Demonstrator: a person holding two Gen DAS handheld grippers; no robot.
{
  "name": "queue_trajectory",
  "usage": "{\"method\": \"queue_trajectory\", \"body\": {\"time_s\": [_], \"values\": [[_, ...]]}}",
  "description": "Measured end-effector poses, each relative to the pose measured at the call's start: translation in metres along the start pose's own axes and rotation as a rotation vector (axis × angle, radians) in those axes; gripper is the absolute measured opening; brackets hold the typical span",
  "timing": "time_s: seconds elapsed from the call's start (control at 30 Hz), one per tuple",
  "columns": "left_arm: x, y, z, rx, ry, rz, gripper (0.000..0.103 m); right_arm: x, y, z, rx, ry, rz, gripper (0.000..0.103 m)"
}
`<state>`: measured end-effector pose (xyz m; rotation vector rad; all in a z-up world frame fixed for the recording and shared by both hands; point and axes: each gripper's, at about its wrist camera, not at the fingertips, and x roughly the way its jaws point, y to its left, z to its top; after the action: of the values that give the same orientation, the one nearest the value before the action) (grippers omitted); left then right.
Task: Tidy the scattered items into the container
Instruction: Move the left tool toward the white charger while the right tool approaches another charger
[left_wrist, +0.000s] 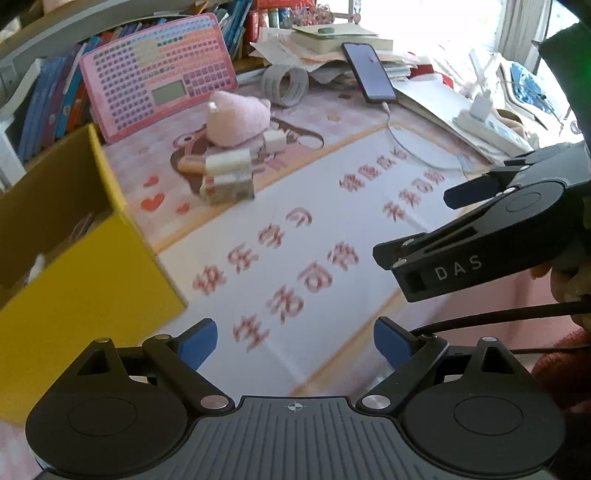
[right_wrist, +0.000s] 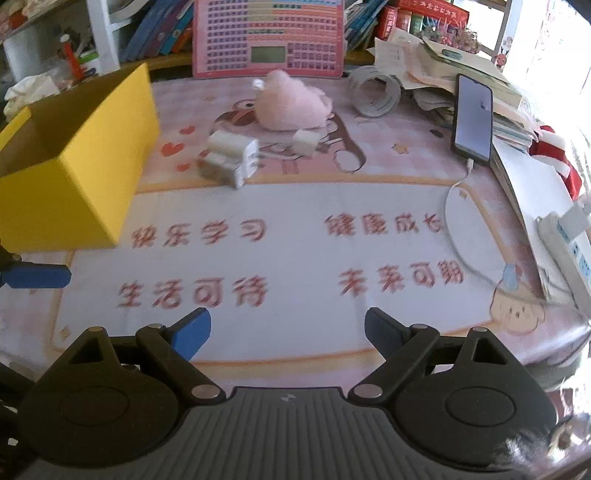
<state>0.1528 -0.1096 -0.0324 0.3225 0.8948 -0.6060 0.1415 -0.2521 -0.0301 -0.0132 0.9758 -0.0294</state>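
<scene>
A yellow open box (left_wrist: 92, 273) (right_wrist: 85, 162) stands at the left on the desk mat. Two white charger blocks (left_wrist: 229, 177) (right_wrist: 231, 157) lie stacked near the mat's middle, a smaller white block (left_wrist: 275, 140) (right_wrist: 306, 142) to their right. A pink plush toy (left_wrist: 238, 118) (right_wrist: 291, 103) sits behind them. My left gripper (left_wrist: 295, 341) is open and empty above the mat's printed text. My right gripper (right_wrist: 288, 332) is open and empty; its body shows at the right in the left wrist view (left_wrist: 480, 236). A blue fingertip (right_wrist: 35, 276) of the left gripper shows at the left edge.
A pink keyboard toy (left_wrist: 159, 74) (right_wrist: 267, 37) leans against books at the back. A tape roll (left_wrist: 284, 85) (right_wrist: 376, 90), a phone (left_wrist: 369, 72) (right_wrist: 474, 118) on its white cable, paper stacks and a power strip (right_wrist: 565, 240) crowd the right side.
</scene>
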Motion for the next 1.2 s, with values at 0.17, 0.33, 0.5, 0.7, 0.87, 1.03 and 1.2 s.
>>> {"method": "queue_trajectory", "body": {"time_s": [0.17,0.33,0.5,0.7,0.87,1.03,1.2], "values": [[0.02,-0.009,0.029,-0.01,-0.017,0.06,0.094,0.013,-0.032,0.02,0.026,-0.025,0.021,0.091],[0.035,-0.009,0.052,-0.019,-0.034,0.141,0.094,0.027,-0.056,0.043,0.058,-0.062,0.05,0.09],[0.052,-0.004,0.069,-0.059,-0.022,0.2,0.092,0.046,-0.071,0.067,0.08,-0.093,0.098,0.089],[0.07,-0.002,0.091,-0.093,-0.013,0.266,0.091,0.077,-0.078,0.095,0.076,-0.101,0.145,0.086],[0.082,0.005,0.107,-0.121,-0.02,0.325,0.091,0.101,-0.078,0.12,0.07,-0.106,0.188,0.08],[0.097,0.003,0.119,-0.114,-0.025,0.36,0.087,0.125,-0.073,0.14,0.045,-0.099,0.209,0.075],[0.112,0.004,0.128,-0.115,-0.018,0.377,0.081,0.146,-0.065,0.153,0.02,-0.079,0.223,0.07]]}}
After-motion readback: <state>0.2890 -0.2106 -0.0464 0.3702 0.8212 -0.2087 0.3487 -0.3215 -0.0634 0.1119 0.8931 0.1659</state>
